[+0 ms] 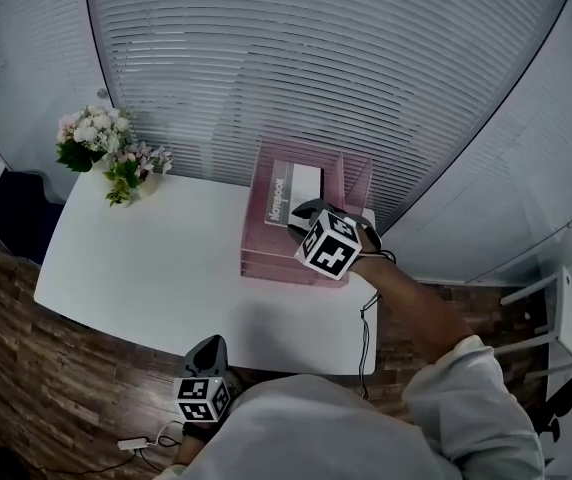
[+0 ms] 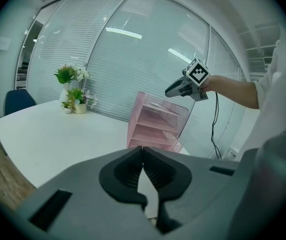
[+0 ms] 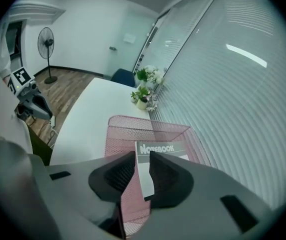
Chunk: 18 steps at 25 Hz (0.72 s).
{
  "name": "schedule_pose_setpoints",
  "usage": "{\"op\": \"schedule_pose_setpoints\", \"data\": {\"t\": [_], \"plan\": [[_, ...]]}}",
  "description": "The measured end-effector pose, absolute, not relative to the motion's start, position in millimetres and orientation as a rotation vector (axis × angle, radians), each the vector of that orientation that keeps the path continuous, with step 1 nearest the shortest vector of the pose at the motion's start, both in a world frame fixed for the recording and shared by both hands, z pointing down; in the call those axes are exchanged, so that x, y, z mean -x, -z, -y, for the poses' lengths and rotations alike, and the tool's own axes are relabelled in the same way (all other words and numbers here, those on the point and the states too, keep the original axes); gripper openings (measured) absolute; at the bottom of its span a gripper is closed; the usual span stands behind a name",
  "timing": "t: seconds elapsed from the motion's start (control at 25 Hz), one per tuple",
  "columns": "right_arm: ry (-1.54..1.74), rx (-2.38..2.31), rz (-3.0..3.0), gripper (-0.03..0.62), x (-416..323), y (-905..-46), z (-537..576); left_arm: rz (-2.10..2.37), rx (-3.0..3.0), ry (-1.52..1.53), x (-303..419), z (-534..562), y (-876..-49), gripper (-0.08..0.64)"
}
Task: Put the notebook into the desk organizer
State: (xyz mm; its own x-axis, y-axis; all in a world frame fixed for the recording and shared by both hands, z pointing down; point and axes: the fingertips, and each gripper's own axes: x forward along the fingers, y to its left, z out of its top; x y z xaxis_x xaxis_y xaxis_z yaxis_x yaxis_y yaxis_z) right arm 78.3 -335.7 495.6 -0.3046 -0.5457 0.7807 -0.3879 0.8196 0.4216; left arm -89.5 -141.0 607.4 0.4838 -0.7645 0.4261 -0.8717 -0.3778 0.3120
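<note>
Closest in, black left gripper [image 2: 143, 156] low, just off the near edge of the white bench [image 1: 166, 258], fingers shut together on nothing. Farther along, black right gripper [image 3: 143, 158] over the pink mesh desk organizer [image 1: 266, 260] at the bench's far right corner, fingers part-way apart, pressing nothing. White-and-grey notebook [image 1: 294, 190] lying in the organizer's top tray, seen through that gap. Potted flowers [image 1: 111, 153] well apart at far left; slatted blinds [image 1: 316, 68] behind.

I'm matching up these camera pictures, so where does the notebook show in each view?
Head view: notebook just right of centre, lying in the top tray of the pink organizer.
Left gripper view: not made out.
Right gripper view: just below centre.
Shared landmark: the organizer, in all three views.
</note>
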Motion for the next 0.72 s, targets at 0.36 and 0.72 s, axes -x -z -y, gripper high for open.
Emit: {"op": "schedule_pose_setpoints", "data": {"t": [0.36, 0.72], "plan": [[0.136, -0.948, 2.116, 0.024, -98, -471, 286, 1.337, -2.27, -0.31, 82, 149, -601, 0.009], [0.051, -1.157, 2.223, 0.014, -133, -472, 225, 1.318, -2.298, -0.336, 67, 153, -593, 0.01]]}}
